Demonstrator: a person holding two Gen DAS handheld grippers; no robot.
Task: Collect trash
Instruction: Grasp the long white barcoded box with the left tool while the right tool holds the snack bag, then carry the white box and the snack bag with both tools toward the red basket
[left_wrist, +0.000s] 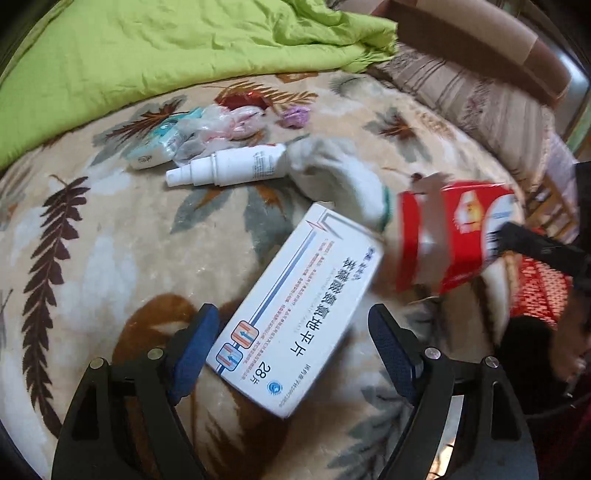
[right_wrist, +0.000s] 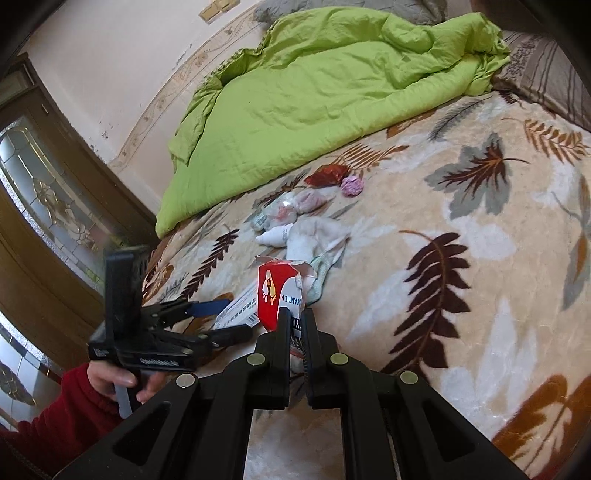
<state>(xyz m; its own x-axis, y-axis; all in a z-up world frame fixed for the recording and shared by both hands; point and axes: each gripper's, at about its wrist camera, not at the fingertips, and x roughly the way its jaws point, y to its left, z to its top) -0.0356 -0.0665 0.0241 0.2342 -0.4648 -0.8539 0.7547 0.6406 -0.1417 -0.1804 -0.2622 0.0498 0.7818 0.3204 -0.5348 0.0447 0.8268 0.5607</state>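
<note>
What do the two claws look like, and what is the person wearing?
The left claw is black plastic with blue textured pads and silver round screws. The right claw is black with silver screws too. The person wears a red sleeve.

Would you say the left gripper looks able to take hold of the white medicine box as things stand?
Probably yes. The left gripper is open with the white medicine box lying flat on the blanket between its fingers, and nothing covers it. The red carton in the right gripper sits off to the side.

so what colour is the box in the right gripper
Red box with white; clearest in the right wrist view.
</note>
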